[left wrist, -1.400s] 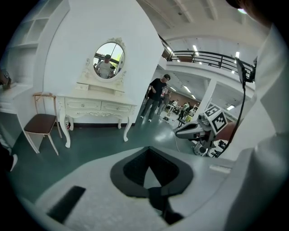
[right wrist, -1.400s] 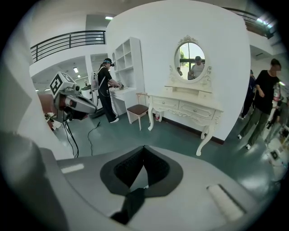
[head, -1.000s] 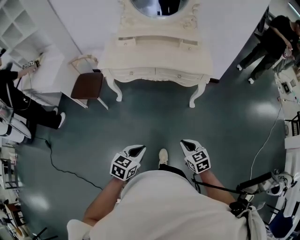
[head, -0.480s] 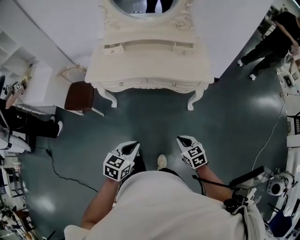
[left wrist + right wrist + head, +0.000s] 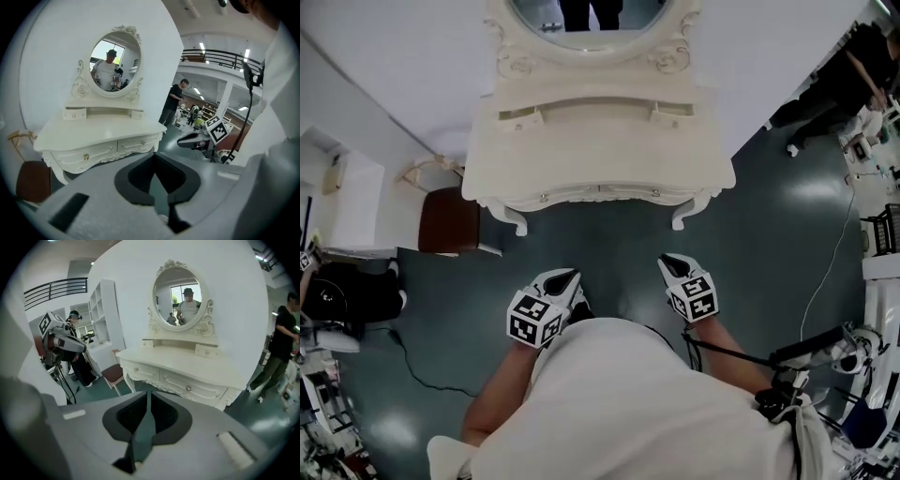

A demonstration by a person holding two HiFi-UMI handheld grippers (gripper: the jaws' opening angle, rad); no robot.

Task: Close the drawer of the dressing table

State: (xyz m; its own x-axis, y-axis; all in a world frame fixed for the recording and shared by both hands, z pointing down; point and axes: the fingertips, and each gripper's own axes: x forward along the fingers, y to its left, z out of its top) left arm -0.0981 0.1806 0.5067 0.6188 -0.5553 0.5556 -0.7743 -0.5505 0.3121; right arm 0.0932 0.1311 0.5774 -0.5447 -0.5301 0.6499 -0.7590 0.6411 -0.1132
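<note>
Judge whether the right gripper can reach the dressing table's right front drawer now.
Probably not yet: the right gripper, jaws opening and empty, hangs over the floor short of the dressing table. Nothing blocks the right front drawer, so stepping closer should do.

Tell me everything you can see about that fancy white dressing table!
The dressing table is creamy white, maybe painted wood, with carved trim. It has an oval mirror, two little top drawers, two wide front drawers with round knobs, and curvy legs. It stands upright on the dark floor against the white wall.
</note>
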